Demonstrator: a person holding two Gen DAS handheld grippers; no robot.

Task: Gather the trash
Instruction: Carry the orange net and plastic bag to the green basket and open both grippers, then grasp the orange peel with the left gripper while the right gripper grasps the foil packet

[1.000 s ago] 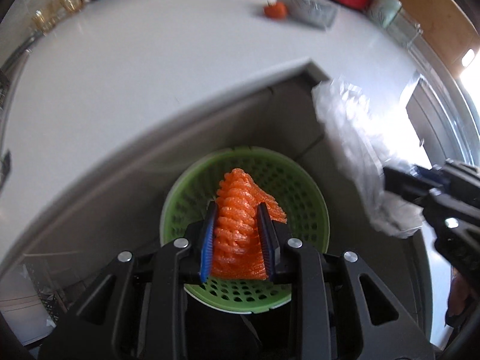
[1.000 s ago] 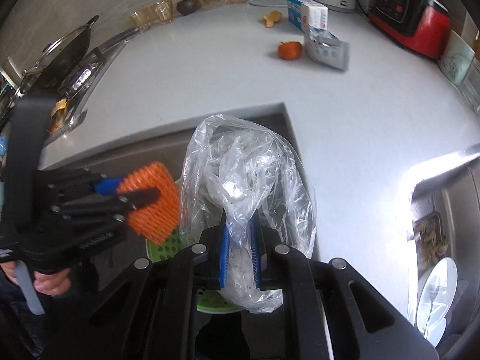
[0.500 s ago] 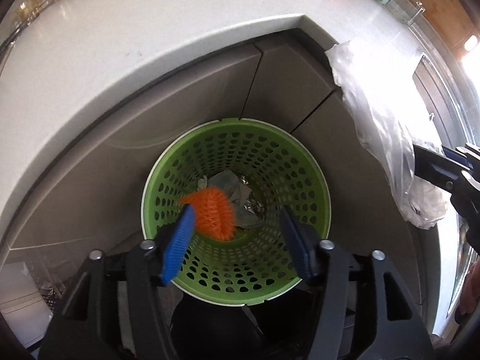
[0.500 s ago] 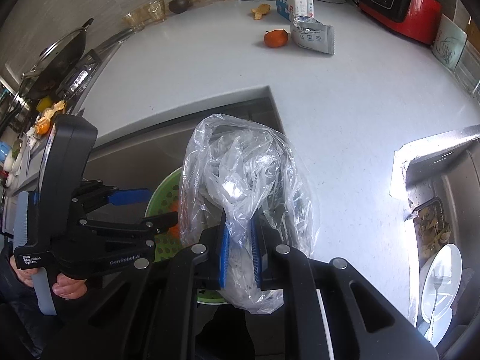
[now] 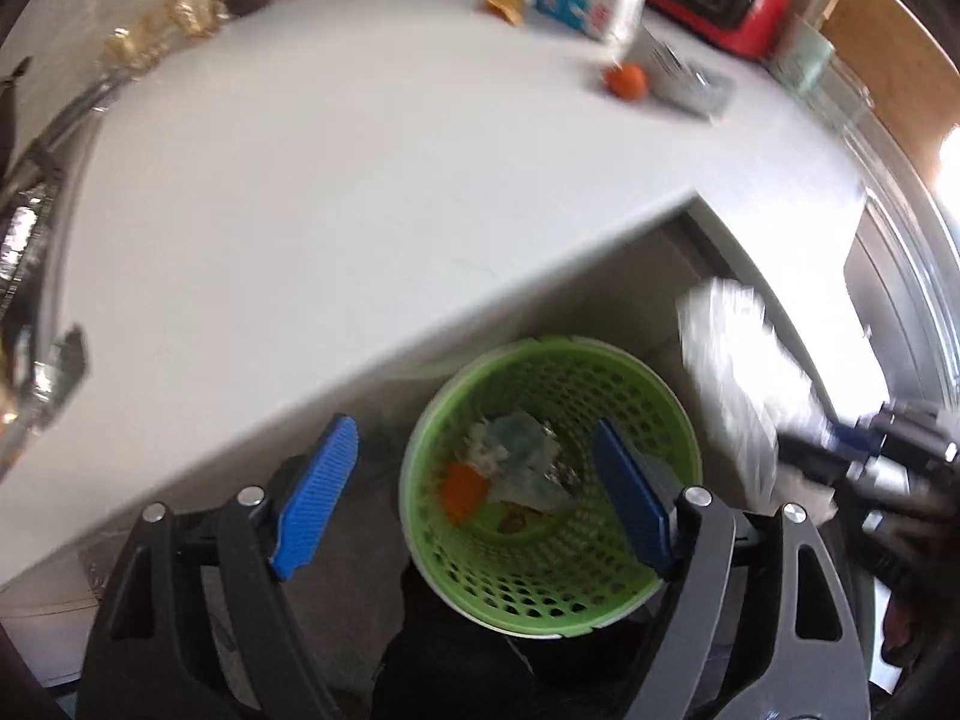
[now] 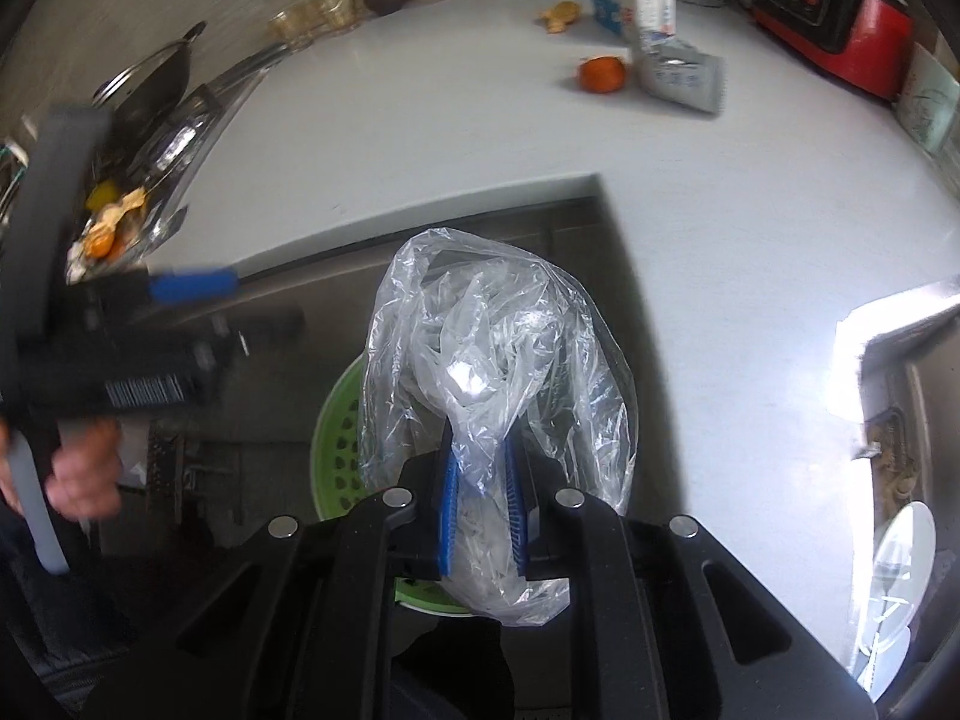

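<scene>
The left gripper [image 5: 474,492] hangs above a green basket [image 5: 540,594] that stands on the floor below the inner corner of the white counter [image 5: 360,180]. Its jaws are opening wide with nothing between them. At the bottom of the basket lie an orange net [image 5: 463,491] and some crumpled pale scraps [image 5: 516,456].

The right gripper [image 6: 483,510] is nearly closed, its blue pads pinching the gathered part of a clear plastic bag [image 6: 498,360]. The bag billows up above the pads and hangs over the basket's rim, just beside the counter's edge. A hand [image 6: 81,474] grips the handle of the left gripper at the left side of the right camera's view.

Toward the far edge of the counter sit an orange fruit [image 6: 602,73], a silver packet [image 6: 681,79] just beside it, a blue and white carton [image 6: 633,11], and a piece of peel [image 6: 559,17]. A red and black cooker [image 6: 834,12] stands at the far right corner. Glass cups [image 6: 312,21] line the back wall, and a pan [image 6: 159,81] rests at the left end.
</scene>
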